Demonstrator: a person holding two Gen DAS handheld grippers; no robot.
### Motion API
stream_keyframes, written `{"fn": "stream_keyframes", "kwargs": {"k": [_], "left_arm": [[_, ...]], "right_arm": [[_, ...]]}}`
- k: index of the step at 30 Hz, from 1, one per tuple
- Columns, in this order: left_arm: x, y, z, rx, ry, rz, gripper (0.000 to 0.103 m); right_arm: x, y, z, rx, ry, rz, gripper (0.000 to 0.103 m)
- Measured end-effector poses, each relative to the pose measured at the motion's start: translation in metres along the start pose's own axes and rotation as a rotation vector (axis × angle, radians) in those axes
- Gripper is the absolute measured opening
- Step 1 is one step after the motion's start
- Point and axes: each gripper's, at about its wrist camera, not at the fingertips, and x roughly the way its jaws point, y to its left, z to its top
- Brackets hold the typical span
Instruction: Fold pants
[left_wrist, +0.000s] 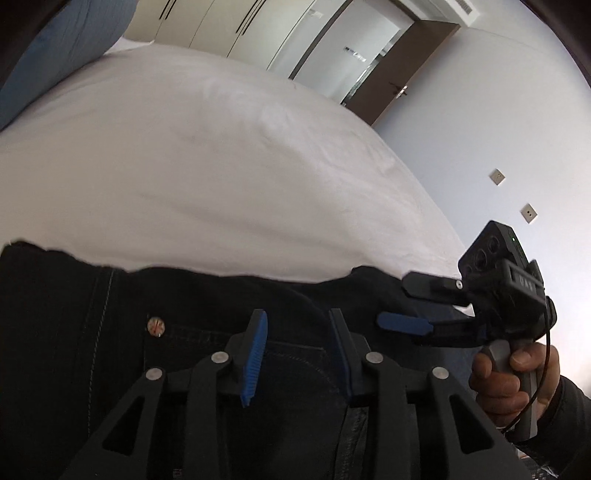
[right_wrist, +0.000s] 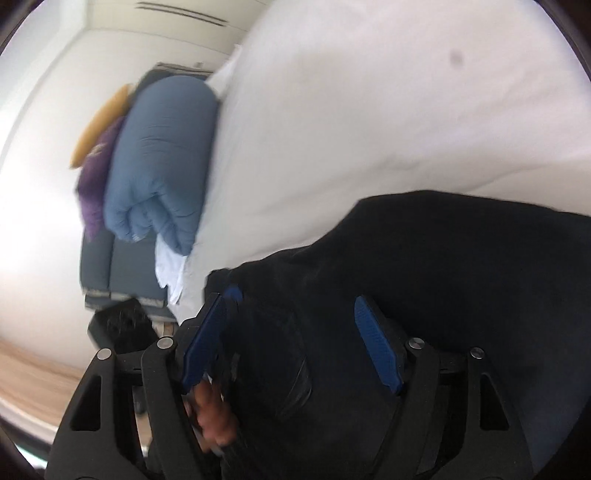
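Dark denim pants (left_wrist: 207, 321) with pale contrast stitching and a small round metal rivet (left_wrist: 156, 326) lie at the near edge of a bed covered by a white, lightly wrinkled sheet (left_wrist: 207, 147). In the left wrist view the far edge of the pants runs unevenly from left to right across the sheet.

The left gripper (left_wrist: 297, 354), black with blue ribbed pads, hovers low over the denim. Its jaws stand moderately apart and no cloth is seen pinched between them. The right gripper (left_wrist: 417, 308) appears at the right of the same view, held by a bare hand (left_wrist: 513, 380) on its grey handle. Its two fingers point left over the right edge of the pants, with a clear gap between them. In the right wrist view the right gripper's pads are wide apart and straddle a raised hump of dark cloth; whether they touch it cannot be told, as this view is blurred.

A rolled blue quilt (right_wrist: 162, 162), a purple cushion (right_wrist: 98, 173) and a mustard-yellow cushion (right_wrist: 101, 122) lie at the far left end of the bed.

Judged step: approach and grasp before a fold; no fold is evident. The next move calls for each gripper to close on an edge of the pants, taking all layers, then a level, matched lift.
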Motion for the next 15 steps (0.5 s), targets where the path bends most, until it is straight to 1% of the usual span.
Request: {"fn": "stream_keyframes", "kwargs": {"k": [1, 2, 3, 4, 5, 6, 7, 8, 9, 10, 11, 12, 13, 14, 15], "left_arm": [[0.007, 0.009, -0.006, -0.021, 0.006, 0.001, 0.032], [0.009, 0.019, -0.009, -0.038, 0.005, 0.004, 0.015], [0.007, 0.029, -0.012, -0.072, -0.004, -0.004, 0.004], [0.005, 0.035, -0.013, -0.103, -0.013, -0.022, 0.002], [0.004, 0.039, -0.013, -0.118, -0.021, -0.034, 0.002], [0.003, 0.038, -0.014, -0.111, -0.023, -0.030, 0.002], [0.003, 0.036, -0.016, -0.099, -0.025, -0.024, 0.002], [0.004, 0.034, -0.018, -0.090, -0.028, -0.018, 0.002], [0.004, 0.033, -0.019, -0.086, -0.033, -0.013, 0.002], [0.003, 0.033, -0.020, -0.087, -0.041, -0.012, 0.002], [0.002, 0.033, -0.022, -0.086, -0.045, -0.011, 0.002], [0.004, 0.031, -0.022, -0.084, -0.048, -0.007, 0.002], [0.002, 0.030, -0.024, -0.079, -0.051, -0.003, 0.002], [0.002, 0.028, -0.025, -0.071, -0.053, 0.003, 0.002], [0.005, 0.023, -0.025, -0.066, -0.053, 0.009, 0.002]], "right_arm": [[0.022, -0.002, 0.009, 0.015, 0.010, -0.007, 0.070], [0.048, -0.004, 0.013, 0.027, 0.007, -0.015, 0.067], [0.069, -0.012, 0.015, 0.036, -0.010, -0.004, 0.054], [0.069, -0.015, 0.032, 0.039, -0.063, -0.022, 0.038], [0.076, -0.023, 0.057, 0.065, -0.128, -0.083, 0.035], [0.090, -0.030, 0.066, 0.117, -0.186, -0.089, 0.032], [0.085, -0.035, 0.075, 0.181, -0.236, -0.078, 0.033], [0.077, -0.034, 0.080, 0.215, -0.269, -0.058, 0.038], [0.067, -0.019, 0.080, 0.163, -0.284, -0.040, 0.038], [0.075, 0.000, 0.084, 0.091, -0.275, -0.020, 0.039], [0.084, 0.021, 0.076, 0.044, -0.236, 0.006, 0.044], [0.104, 0.040, 0.065, 0.021, -0.165, 0.032, 0.053], [0.135, 0.057, 0.057, -0.004, -0.101, 0.043, 0.053], [0.168, 0.071, 0.046, -0.034, -0.031, 0.031, 0.053], [0.194, 0.082, 0.034, -0.039, 0.010, 0.016, 0.053]]}}
